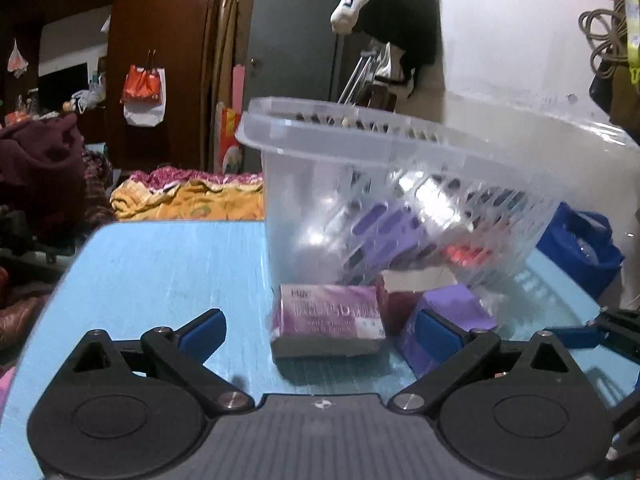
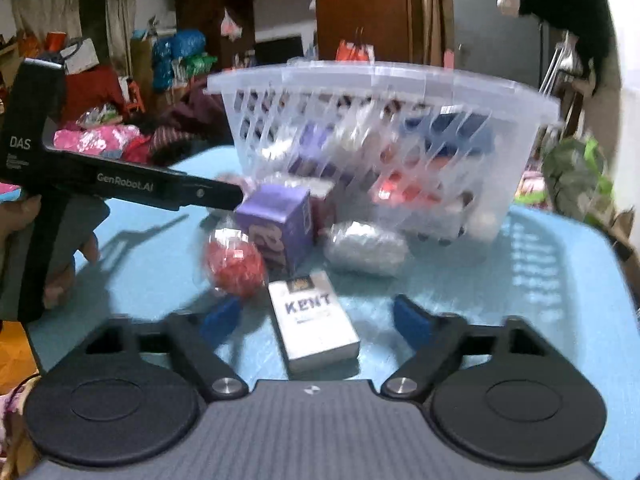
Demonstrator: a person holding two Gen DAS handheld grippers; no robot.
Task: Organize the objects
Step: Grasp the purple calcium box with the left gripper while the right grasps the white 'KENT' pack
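A clear slotted plastic basket (image 1: 360,136) (image 2: 380,80) stands on the light blue table (image 1: 160,272) with several boxes and wrapped items inside. In front of it lie a pink-purple box (image 1: 328,320), a purple box (image 1: 452,304) (image 2: 280,228), a red wrapped ball (image 2: 236,264), a silver wrapped lump (image 2: 364,248) and a white Kent pack (image 2: 312,320). My left gripper (image 1: 318,330) is open, its fingers either side of the pink-purple box without touching it. My right gripper (image 2: 316,316) is open around the Kent pack, with gaps on both sides.
A hand (image 2: 60,256) holds the left gripper's black body (image 2: 120,184) at the left of the right wrist view. Yellow bedding (image 1: 188,200) and dark clothes lie beyond the table's far edge. A blue bag (image 1: 580,248) sits to the right of the table.
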